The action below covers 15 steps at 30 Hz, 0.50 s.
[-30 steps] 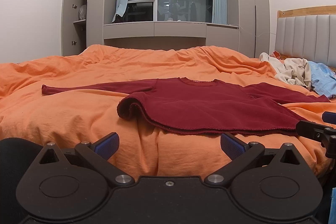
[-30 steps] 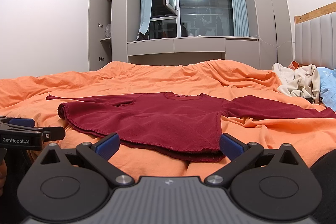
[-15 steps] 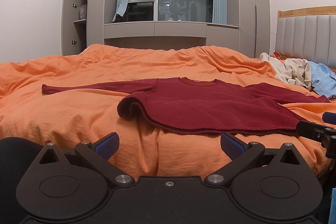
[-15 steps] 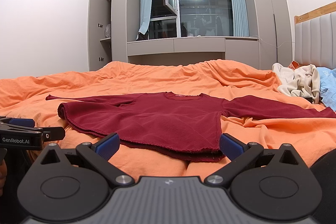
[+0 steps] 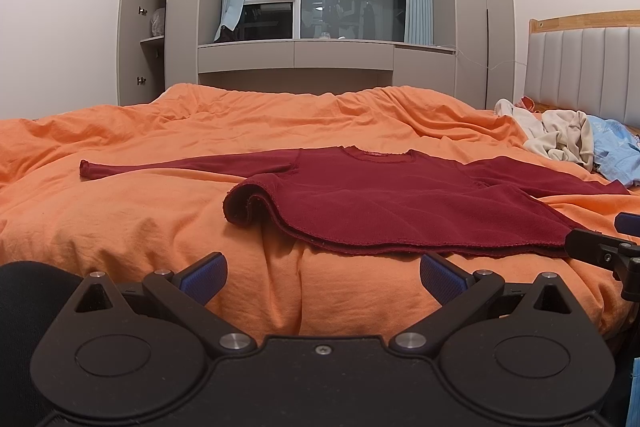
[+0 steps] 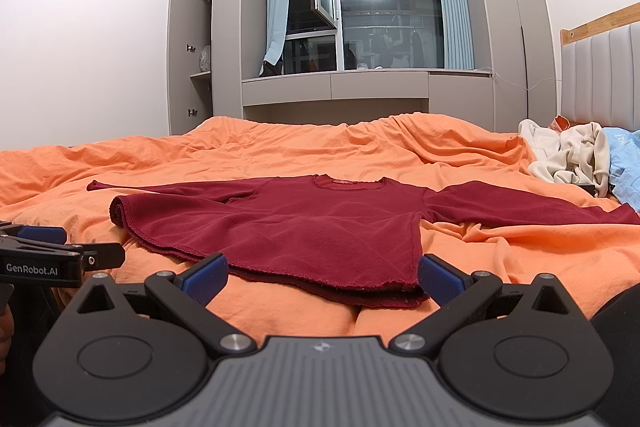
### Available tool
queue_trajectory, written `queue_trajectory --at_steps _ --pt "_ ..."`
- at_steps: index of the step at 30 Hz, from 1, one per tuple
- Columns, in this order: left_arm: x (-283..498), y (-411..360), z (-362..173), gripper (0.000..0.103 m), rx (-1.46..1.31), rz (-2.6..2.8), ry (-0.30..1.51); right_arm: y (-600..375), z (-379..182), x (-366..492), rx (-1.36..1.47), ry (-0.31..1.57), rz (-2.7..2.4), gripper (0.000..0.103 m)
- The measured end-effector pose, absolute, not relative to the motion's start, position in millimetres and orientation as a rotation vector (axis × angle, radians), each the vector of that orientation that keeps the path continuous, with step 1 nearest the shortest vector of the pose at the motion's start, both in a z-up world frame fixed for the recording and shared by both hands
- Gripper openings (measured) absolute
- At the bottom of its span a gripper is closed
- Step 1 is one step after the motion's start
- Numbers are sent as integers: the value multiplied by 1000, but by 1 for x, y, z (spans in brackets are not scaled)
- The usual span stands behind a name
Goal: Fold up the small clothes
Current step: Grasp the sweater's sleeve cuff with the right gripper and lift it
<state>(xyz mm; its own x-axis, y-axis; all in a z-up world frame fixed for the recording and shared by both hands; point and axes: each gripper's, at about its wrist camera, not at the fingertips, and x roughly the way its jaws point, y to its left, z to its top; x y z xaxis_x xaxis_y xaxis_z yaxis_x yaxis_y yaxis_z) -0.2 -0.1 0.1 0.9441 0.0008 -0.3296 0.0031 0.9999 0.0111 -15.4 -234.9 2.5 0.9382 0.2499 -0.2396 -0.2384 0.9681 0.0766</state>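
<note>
A dark red long-sleeved top (image 5: 400, 203) lies spread flat on the orange duvet (image 5: 120, 219), sleeves out to both sides, its lower left hem corner curled under. It also shows in the right wrist view (image 6: 320, 223). My left gripper (image 5: 322, 273) is open and empty, held just short of the near hem. My right gripper (image 6: 322, 273) is open and empty at the hem's right corner. Each gripper shows at the edge of the other's view.
A pile of cream and light blue clothes (image 5: 568, 143) lies at the right by the padded headboard (image 5: 580, 67). Grey wardrobes and a window bench (image 5: 320, 55) stand behind the bed. An open wardrobe door (image 5: 136, 23) is at the back left.
</note>
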Motion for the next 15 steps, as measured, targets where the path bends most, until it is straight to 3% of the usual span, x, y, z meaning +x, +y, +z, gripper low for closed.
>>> queue_trajectory --at_steps 15 --pt "46 -3 10 102 -32 -94 443 -305 25 41 312 352 200 103"
